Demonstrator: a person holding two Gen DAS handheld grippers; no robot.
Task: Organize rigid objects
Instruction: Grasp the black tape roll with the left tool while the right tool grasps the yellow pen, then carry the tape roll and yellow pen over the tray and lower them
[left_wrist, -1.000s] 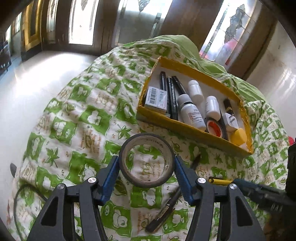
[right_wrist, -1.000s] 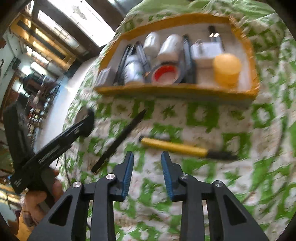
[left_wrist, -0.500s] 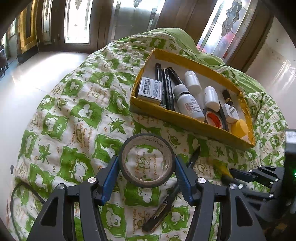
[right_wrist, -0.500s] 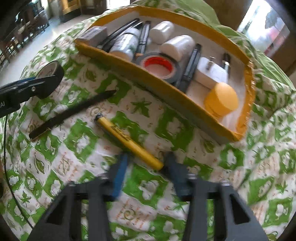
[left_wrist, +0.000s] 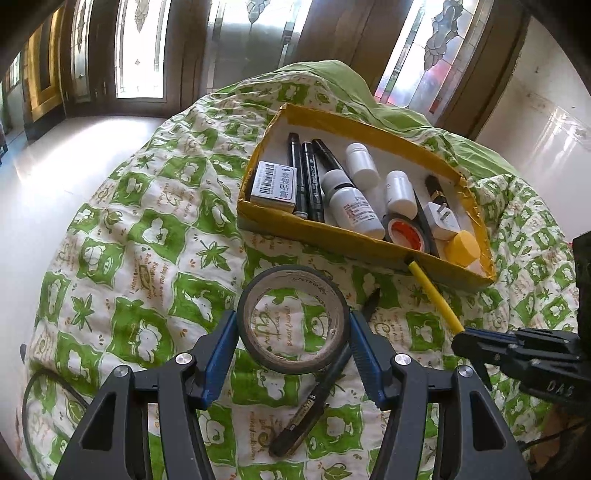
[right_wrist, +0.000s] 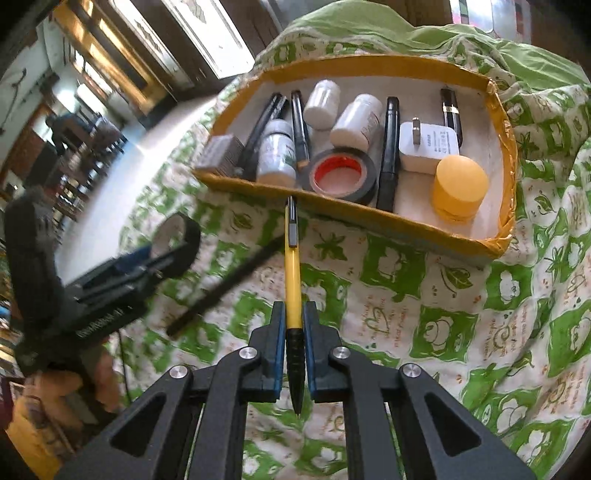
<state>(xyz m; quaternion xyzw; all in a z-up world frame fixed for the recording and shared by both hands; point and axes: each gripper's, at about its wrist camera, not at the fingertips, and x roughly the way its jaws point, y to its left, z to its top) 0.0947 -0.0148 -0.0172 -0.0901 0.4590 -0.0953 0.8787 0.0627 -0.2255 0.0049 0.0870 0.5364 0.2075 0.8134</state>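
The left gripper (left_wrist: 293, 334) clamps a roll of tape (left_wrist: 293, 319) just short of the yellow-edged box (left_wrist: 354, 243). The right gripper (right_wrist: 294, 314) grips a yellow pen (right_wrist: 291, 273) — cap end at the box's near wall — beside a black marker (right_wrist: 225, 284).

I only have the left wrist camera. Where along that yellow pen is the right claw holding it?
Observer: The right claw is shut where the yellow pen changes from yellow barrel to black grip.
Operator: Which way is the writing tip pointing?
Observer: Back toward the right wrist camera; the clip end points at the front wall of the box.
Operator: What is behind the red-core tape in there?
Observer: A black marker lies between the red-core tape and the white charger.
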